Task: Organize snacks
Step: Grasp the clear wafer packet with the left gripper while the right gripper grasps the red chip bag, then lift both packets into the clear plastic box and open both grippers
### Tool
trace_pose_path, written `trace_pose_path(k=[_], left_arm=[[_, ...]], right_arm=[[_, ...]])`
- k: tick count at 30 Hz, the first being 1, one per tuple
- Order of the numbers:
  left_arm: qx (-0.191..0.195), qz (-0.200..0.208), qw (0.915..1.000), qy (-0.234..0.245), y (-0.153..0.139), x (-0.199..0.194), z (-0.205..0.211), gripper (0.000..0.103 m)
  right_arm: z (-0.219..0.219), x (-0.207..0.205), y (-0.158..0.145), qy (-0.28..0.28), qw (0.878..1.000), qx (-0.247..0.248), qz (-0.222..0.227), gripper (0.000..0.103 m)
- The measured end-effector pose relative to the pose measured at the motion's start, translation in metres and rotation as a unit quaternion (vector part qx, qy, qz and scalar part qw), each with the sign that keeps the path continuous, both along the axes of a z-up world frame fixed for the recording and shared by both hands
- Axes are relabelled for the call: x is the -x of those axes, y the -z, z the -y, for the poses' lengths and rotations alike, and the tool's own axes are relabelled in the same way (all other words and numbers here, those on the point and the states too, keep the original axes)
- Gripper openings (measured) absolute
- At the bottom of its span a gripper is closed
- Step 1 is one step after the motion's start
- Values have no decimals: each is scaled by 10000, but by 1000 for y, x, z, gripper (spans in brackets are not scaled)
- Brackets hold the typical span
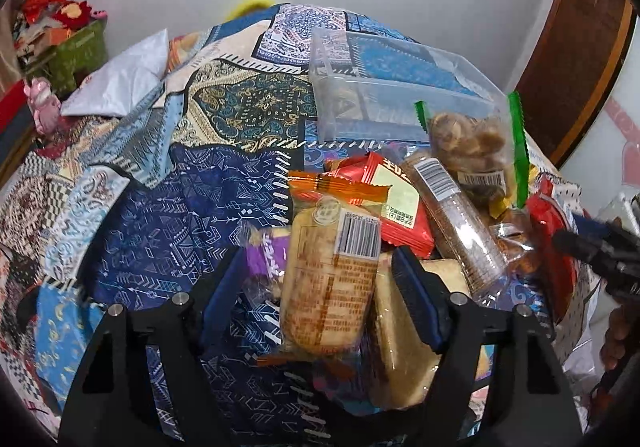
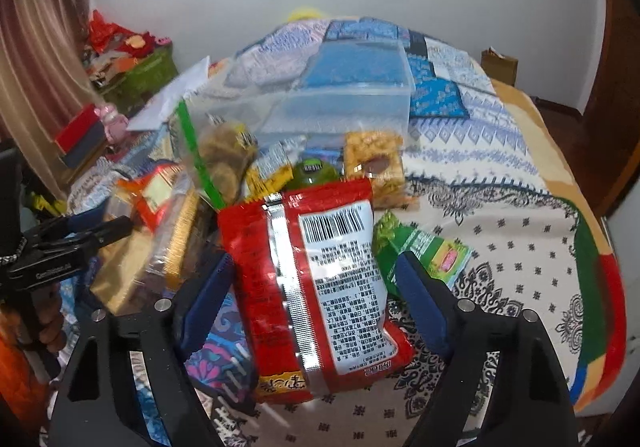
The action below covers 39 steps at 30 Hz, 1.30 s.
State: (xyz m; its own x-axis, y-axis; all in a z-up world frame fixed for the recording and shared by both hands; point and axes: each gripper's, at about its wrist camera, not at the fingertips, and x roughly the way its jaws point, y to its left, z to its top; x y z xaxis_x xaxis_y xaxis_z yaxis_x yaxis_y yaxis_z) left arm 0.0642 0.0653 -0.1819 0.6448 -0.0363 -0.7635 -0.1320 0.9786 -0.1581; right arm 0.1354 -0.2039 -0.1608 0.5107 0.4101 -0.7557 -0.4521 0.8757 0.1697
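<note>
Left wrist view showed the left tool [image 1: 320, 271] with its jaws spread, straddling a clear-wrapped biscuit packet [image 1: 332, 271] that lay on the bed's patchwork quilt [image 1: 168, 207]; neither pad appeared to press the wrapper, so I judged it released. The packet's long axis ran near to far, roughly along the fingers, with its orange crimped end at the far side. Right wrist view showed the right tool [image 2: 316, 295] likewise spread either side of a red snack bag [image 2: 316, 279], barcode upward, long axis also near to far; no grip was evident. The remaining snacks were heaped between and beyond both tools. The clear plastic bin [image 1: 396, 87] stood just past the heap, on the far side. Each tool was nearer its own packet; either load would have to travel far-ward over the pile.
</note>
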Motion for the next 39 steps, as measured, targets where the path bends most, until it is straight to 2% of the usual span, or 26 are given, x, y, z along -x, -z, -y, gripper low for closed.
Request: trace_pose_path(k=[3,5,7,8,12,21,29,39], left_arm=[[118,24,9999,-7,2,-3,-3,67],[176,36,9998,19,3,-5,-3,57],[132,31,9999,6,3,-7,-2,43],[92,17,10000,-4,3,-7,-2,43],[5,72,10000,-14,-1,-5,0,42],[-142,745,9971,-24,-48,7,0,41],[-173,1337,9909,30,-91,-14,1,41],[-41,1660,9860,156,-126,-67,3,41]], right_arm=[[-2,-3,8,-136,9996,-89,-247,81],[-3,-2,9,-150,9997,0,-212,81],[-3,-3,9,-159,9996,-13,-217,81],[-3,-3,10,-154,9996,-41,-227,81],[-2,-5,10,-133,9996,-101,-233,68],[5,-4,-6,-43,9997,-248,-37,65],[12,-11,-53,100,9967,-505,633,65],[-4,-38,-102,220,9862,-718,1473,65]])
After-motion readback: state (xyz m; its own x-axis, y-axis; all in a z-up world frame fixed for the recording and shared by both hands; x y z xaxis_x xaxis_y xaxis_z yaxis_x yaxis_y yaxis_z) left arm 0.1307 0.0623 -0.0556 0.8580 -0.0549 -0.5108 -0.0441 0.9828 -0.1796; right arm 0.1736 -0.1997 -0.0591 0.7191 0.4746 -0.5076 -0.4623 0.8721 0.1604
